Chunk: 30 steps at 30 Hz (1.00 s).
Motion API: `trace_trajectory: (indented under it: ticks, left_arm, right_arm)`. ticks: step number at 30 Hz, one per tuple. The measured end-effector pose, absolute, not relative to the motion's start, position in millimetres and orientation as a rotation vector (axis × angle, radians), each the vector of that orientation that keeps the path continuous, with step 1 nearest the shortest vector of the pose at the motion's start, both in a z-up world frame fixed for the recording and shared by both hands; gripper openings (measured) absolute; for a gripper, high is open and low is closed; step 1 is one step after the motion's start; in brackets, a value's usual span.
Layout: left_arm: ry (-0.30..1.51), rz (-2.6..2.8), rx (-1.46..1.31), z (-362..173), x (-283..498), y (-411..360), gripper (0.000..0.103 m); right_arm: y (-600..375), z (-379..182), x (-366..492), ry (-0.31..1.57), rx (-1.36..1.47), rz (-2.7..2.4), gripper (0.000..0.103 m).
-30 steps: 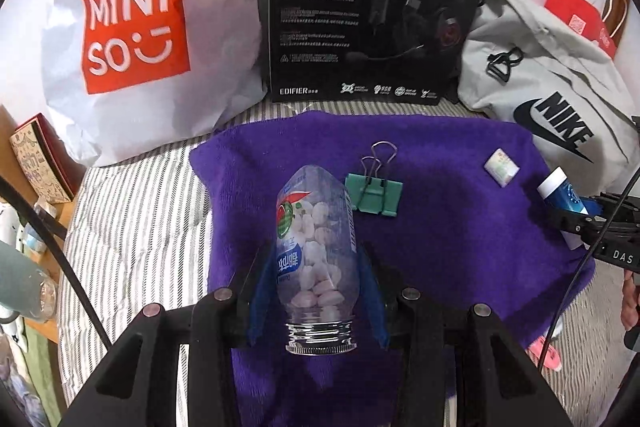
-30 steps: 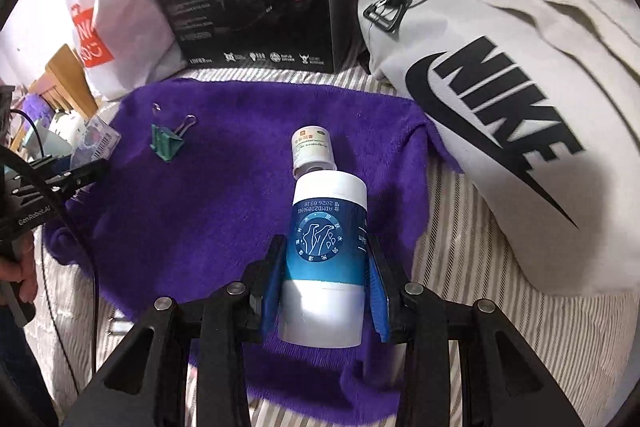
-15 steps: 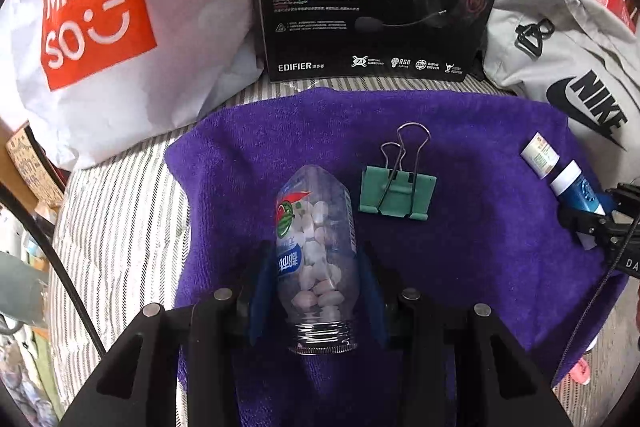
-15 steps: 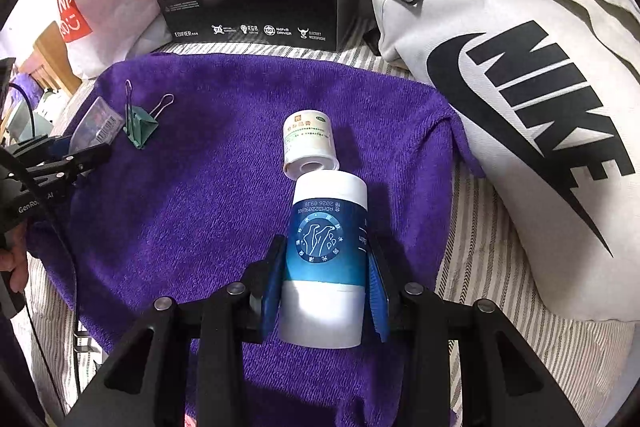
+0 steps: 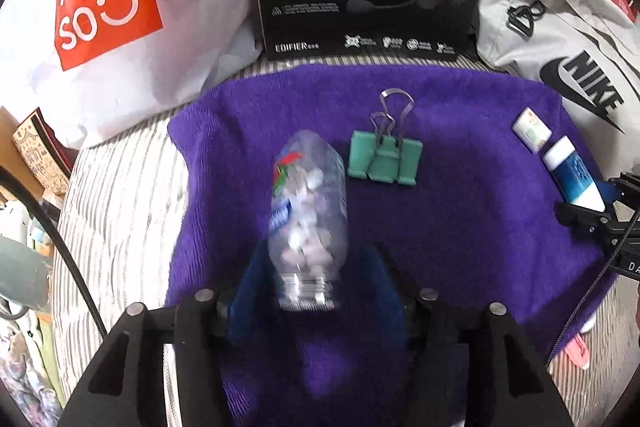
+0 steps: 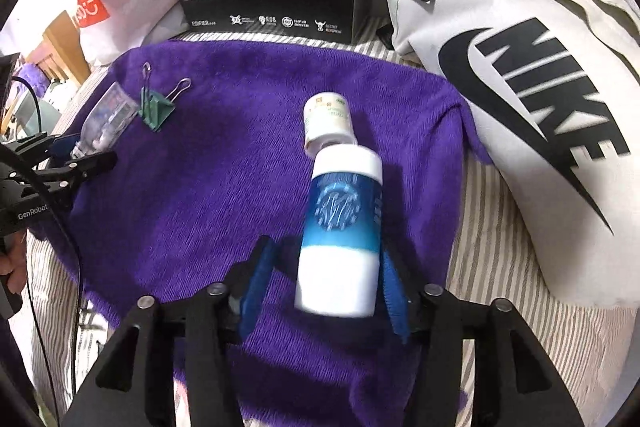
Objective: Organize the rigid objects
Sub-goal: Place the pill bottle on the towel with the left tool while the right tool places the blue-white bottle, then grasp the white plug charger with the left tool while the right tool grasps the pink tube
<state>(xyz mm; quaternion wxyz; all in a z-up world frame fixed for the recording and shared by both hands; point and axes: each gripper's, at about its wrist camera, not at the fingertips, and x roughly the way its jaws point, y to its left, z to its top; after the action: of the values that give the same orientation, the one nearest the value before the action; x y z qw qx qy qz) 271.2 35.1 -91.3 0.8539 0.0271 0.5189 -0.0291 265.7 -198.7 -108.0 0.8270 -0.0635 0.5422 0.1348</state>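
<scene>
left gripper (image 5: 310, 291) fingers wide apart around clear bottle (image 5: 307, 203); right gripper (image 6: 324, 291) fingers spread beside blue-white bottle (image 6: 344, 227). green clip (image 5: 385, 163), small white jar (image 6: 328, 123) lie near on fuzzy purple towel (image 6: 224, 187).

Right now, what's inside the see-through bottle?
The clear bottle holds lots of small pale tablets, white and pinkish. It's blurred, so I can't count them. Its label hides some, and I cannot see whether a cap is on.
</scene>
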Motion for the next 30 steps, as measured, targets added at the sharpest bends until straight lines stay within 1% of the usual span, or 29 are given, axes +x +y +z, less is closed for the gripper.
trace_trajectory:
  ticks: [4, 6, 9, 13, 14, 19, 21, 30]
  left_arm:
    - [1.110, -0.065, 0.042, -88.5, 261.1, 33.3, 0.056]
    - [1.102, -0.066, 0.027, -81.2, 252.3, 34.1, 0.056]
    - [1.071, -0.071, 0.030, -63.3, 234.4, 29.7, 0.057]
    - [1.036, -0.106, 0.034, -47.4, 198.9, 13.4, 0.065]
    - [1.031, -0.120, 0.034, -45.3, 189.3, 7.9, 0.066]
    - [1.017, -0.170, -0.015, -50.0, 151.4, -18.5, 0.066]
    - [1.034, -0.193, -0.033, -55.4, 145.8, -27.9, 0.066]
    - [1.099, -0.160, -0.030, -84.2, 155.0, -46.8, 0.066]
  right_arm:
    - [-207.7, -94.5, 249.0, 1.146, -0.081, 0.293, 0.055]
    - [-213.8, -84.4, 236.5, 1.129, -0.069, 0.279, 0.062]
    - [-225.3, -68.7, 215.4, 1.104, -0.030, 0.276, 0.065]
    - [-243.2, -53.5, 184.2, 1.087, 0.010, 0.248, 0.065]
    - [-247.8, -51.2, 174.7, 1.084, 0.021, 0.242, 0.065]
    - [-264.8, -46.1, 131.0, 1.083, 0.035, 0.228, 0.066]
    - [-269.6, -48.5, 118.5, 1.092, 0.046, 0.223, 0.071]
    - [-287.9, -66.6, 79.6, 1.129, 0.083, 0.211, 0.071]
